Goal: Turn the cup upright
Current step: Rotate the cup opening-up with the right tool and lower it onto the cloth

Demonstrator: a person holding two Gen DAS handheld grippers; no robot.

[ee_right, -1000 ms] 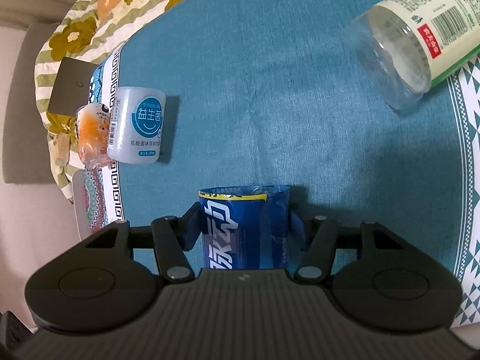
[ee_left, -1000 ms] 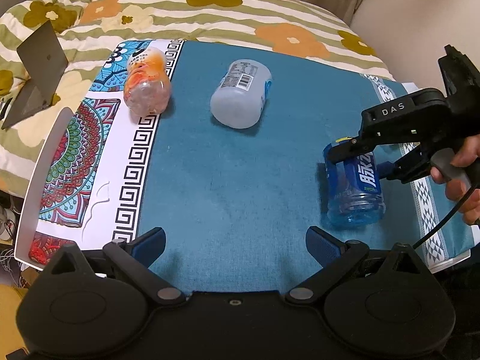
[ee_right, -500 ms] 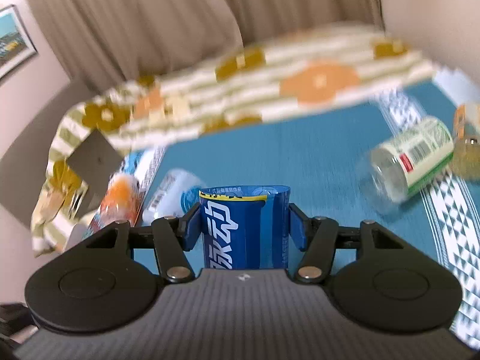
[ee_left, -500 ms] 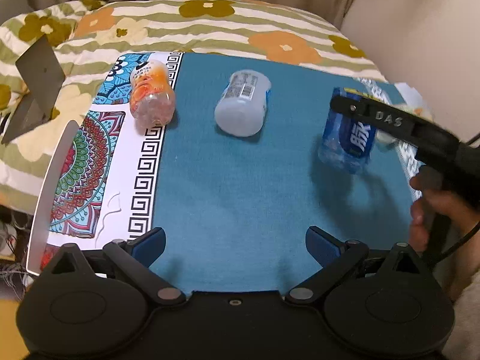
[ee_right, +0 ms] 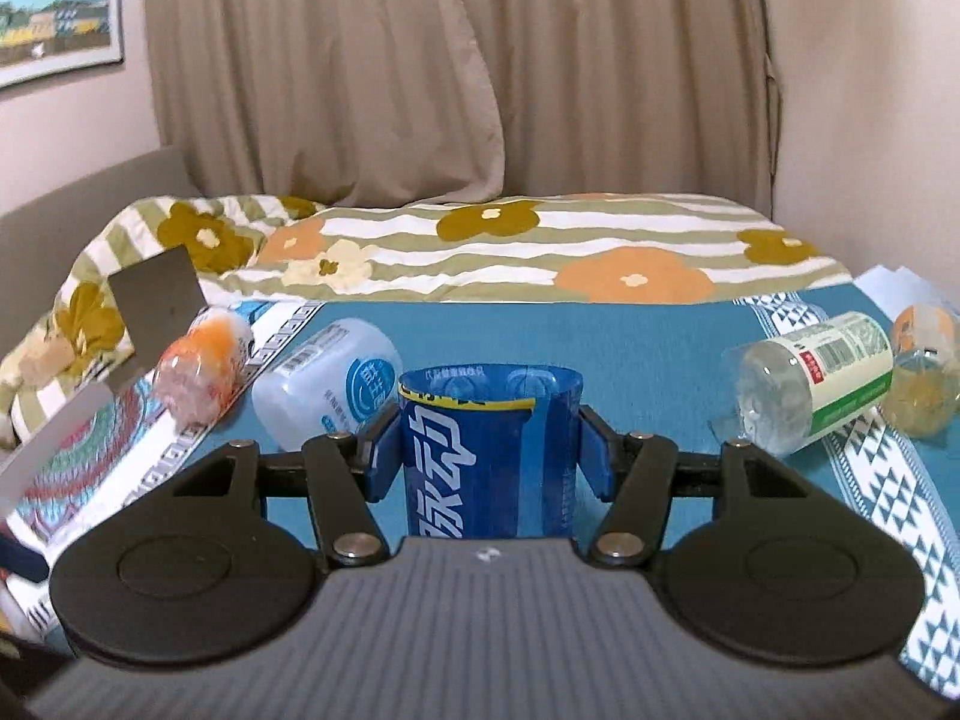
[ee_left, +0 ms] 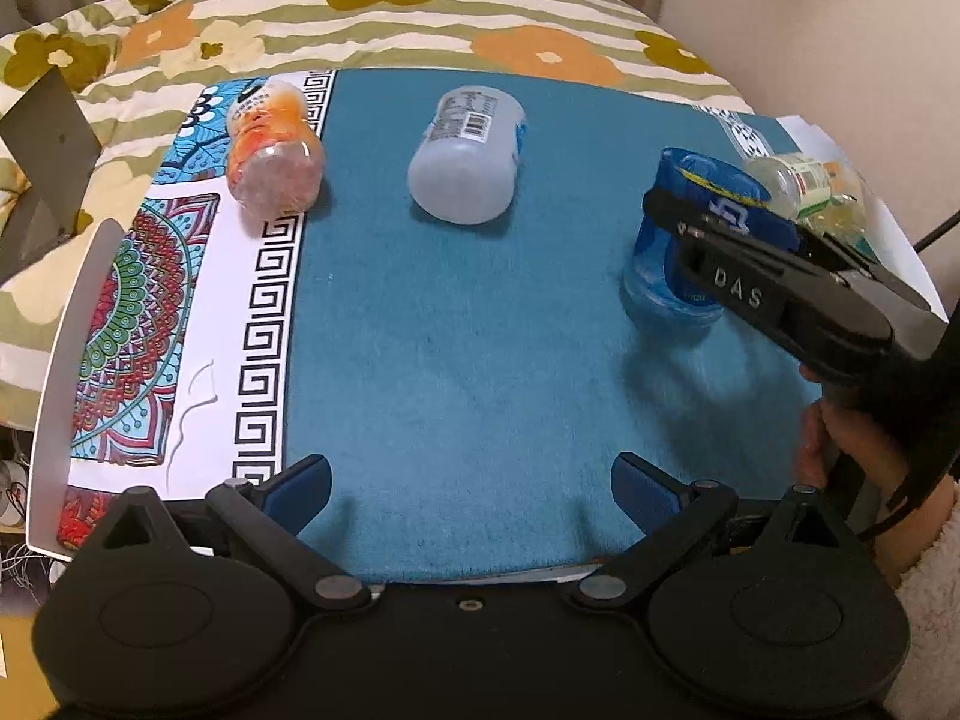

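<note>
The blue cup [ee_right: 489,456], a cut bottle with white lettering, stands upright with its open rim on top on the teal cloth [ee_left: 468,330]. It shows at the right in the left wrist view [ee_left: 672,252]. My right gripper [ee_right: 489,456] is shut on the blue cup, one blue pad on each side; it also shows in the left wrist view [ee_left: 708,222]. My left gripper [ee_left: 471,480] is open and empty, low over the cloth's near edge.
A white cup [ee_left: 468,162] and an orange cup [ee_left: 273,150] lie on their sides at the back left. A clear green-labelled cup [ee_right: 810,378] and a yellowish cup [ee_right: 921,384] lie at the right. A flowered quilt [ee_right: 492,246] lies behind.
My right gripper has turned the blue cup from lying on its side to upright and set it lower toward the cloth. The left gripper has stayed in place.
</note>
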